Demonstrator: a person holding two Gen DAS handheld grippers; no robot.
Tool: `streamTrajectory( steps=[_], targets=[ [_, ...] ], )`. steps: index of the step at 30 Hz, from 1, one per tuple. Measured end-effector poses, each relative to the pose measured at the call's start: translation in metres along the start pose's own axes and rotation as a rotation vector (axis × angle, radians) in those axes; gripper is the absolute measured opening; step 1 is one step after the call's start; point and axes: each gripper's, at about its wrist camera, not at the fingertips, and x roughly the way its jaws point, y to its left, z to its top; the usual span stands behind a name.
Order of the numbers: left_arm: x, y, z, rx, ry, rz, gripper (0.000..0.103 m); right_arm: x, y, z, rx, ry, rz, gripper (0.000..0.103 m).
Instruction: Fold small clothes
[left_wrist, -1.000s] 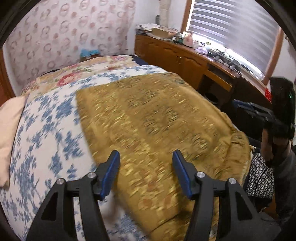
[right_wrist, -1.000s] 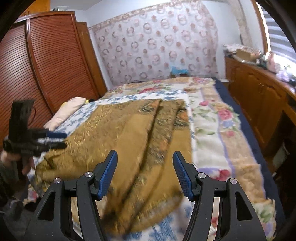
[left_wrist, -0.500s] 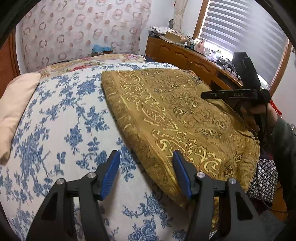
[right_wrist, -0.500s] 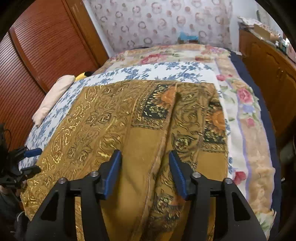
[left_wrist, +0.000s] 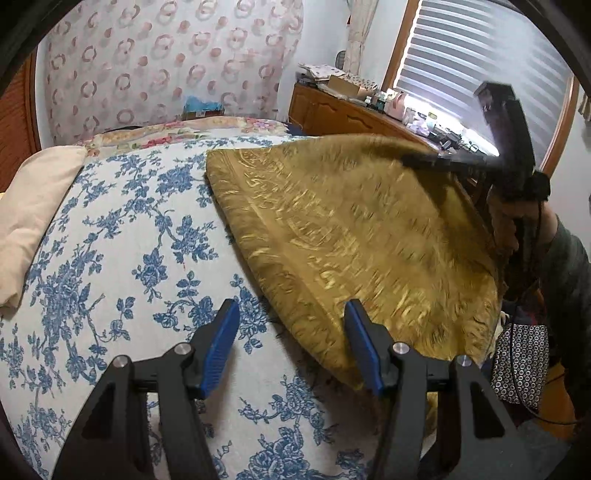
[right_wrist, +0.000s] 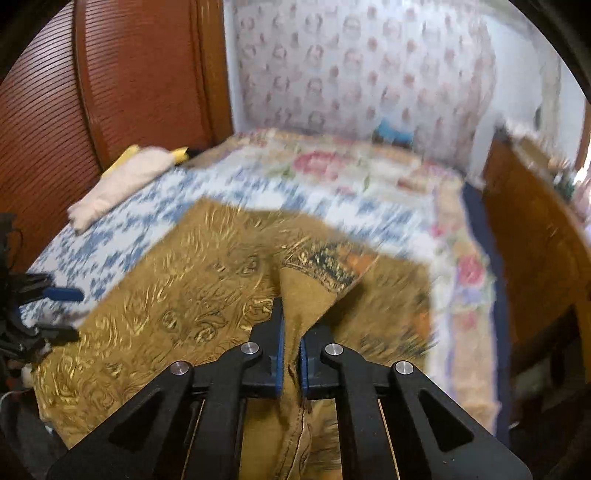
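A gold patterned cloth (left_wrist: 351, 229) lies on the bed, blurred as its far right side lifts. In the right wrist view my right gripper (right_wrist: 291, 332) is shut on a raised fold of this cloth (right_wrist: 166, 302), which runs down between the blue pads. The left wrist view shows that right gripper (left_wrist: 421, 160) held by a hand at the cloth's upper right. My left gripper (left_wrist: 291, 310) stands open over the cloth's near left edge, nothing pressed between its fingers. It appears as the left gripper (right_wrist: 55, 295) at the left rim of the right wrist view.
The bed has a blue floral bedspread (left_wrist: 129, 240) and a cream pillow (left_wrist: 33, 206) at the left. A wooden cabinet (left_wrist: 351, 114) with clutter runs under the window. A dotted bag (left_wrist: 521, 362) hangs by the person's sleeve. A red-brown wardrobe (right_wrist: 92, 92) stands left of the bed.
The right gripper has closed on a fold of the gold cloth and pulled it up. In the left wrist view the cloth's right side rises. The left gripper stays open.
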Motion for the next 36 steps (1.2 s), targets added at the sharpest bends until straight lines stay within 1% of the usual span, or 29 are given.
streamTrajectory(
  steps=[1,2,5,6,8,9,10,12,15,18,22,25,28,30,32,33,34,36],
  targets=[
    [-0.001,-0.001,0.001,0.003,-0.004,-0.003,0.058,-0.004,-0.002,0.004,-0.003,-0.012,-0.019,0.003],
    [-0.002,-0.002,0.002,0.006,-0.006,-0.006,0.058,-0.014,-0.009,0.009,0.001,-0.037,-0.062,0.003],
    [-0.001,-0.007,0.002,0.018,-0.005,-0.011,0.058,-0.022,-0.031,0.016,0.051,-0.046,-0.104,0.003],
    [-0.001,-0.009,0.002,0.021,-0.003,-0.013,0.058,-0.017,-0.043,0.015,0.075,-0.019,-0.130,0.004],
    [0.001,-0.012,0.001,0.030,0.006,-0.016,0.058,0.000,-0.055,0.007,0.087,0.059,-0.149,0.005],
    [0.001,-0.014,-0.001,0.034,0.009,-0.017,0.058,0.011,-0.059,-0.002,0.091,0.104,-0.166,0.012],
    [0.001,-0.016,-0.002,0.039,0.011,-0.018,0.058,0.016,-0.061,-0.008,0.090,0.123,-0.180,0.015],
    [-0.002,-0.018,-0.006,0.039,0.011,-0.021,0.058,0.018,-0.059,-0.023,0.086,0.142,-0.207,0.030],
    [-0.008,-0.024,-0.014,0.043,0.013,-0.030,0.058,0.003,-0.050,-0.042,0.089,0.097,-0.202,0.041],
    [-0.018,-0.033,-0.025,0.059,0.006,-0.036,0.058,-0.016,-0.035,-0.067,0.088,0.068,-0.205,0.047],
    [-0.032,-0.045,-0.039,0.076,-0.017,-0.077,0.058,-0.045,-0.016,-0.101,0.114,0.039,-0.190,0.047],
    [-0.029,-0.053,-0.046,0.086,0.007,-0.133,0.046,-0.060,-0.014,-0.118,0.152,0.023,-0.188,0.047],
    [-0.019,-0.063,-0.052,0.113,0.039,-0.165,0.039,-0.069,-0.022,-0.132,0.220,0.036,-0.151,0.047],
    [-0.009,-0.068,-0.054,0.128,0.064,-0.159,0.033,-0.071,-0.023,-0.139,0.241,0.042,-0.134,0.047],
    [-0.005,-0.073,-0.055,0.142,0.075,-0.149,0.015,-0.072,-0.025,-0.144,0.260,0.047,-0.130,0.047],
    [-0.006,-0.076,-0.054,0.152,0.071,-0.136,0.013,-0.072,-0.026,-0.147,0.265,0.049,-0.130,0.047],
    [-0.010,-0.080,-0.054,0.169,0.062,-0.129,0.009,-0.073,-0.026,-0.149,0.270,0.048,-0.129,0.047],
    [-0.022,-0.086,-0.053,0.173,0.035,-0.126,0.006,-0.073,-0.026,-0.150,0.275,0.047,-0.130,0.047]
  ],
)
